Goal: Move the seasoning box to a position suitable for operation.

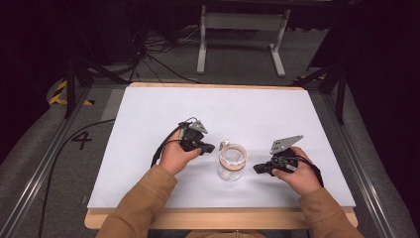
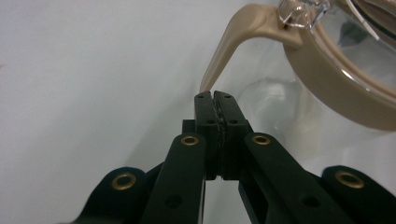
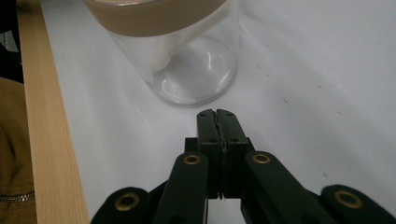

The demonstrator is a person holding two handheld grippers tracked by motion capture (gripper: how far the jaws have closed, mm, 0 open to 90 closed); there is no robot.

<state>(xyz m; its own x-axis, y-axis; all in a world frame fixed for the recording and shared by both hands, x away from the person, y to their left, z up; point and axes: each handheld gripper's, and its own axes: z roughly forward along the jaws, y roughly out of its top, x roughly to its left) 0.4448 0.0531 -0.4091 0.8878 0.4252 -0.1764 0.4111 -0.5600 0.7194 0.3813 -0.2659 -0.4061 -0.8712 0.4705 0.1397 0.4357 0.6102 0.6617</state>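
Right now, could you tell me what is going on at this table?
A person holds a pair of tongs in each hand, one on either side of a clear jar with a tan lid that stands on the white table. Both the left tongs and the right tongs are shut on nothing. The left ones point at the lid's tan tab; neither grips the jar.

The jar is cut off at its top edge (its lid partly cropped too).

A single dark numeral "4" is marked on the grey floor, well off to the left of the left gripper's jaws.
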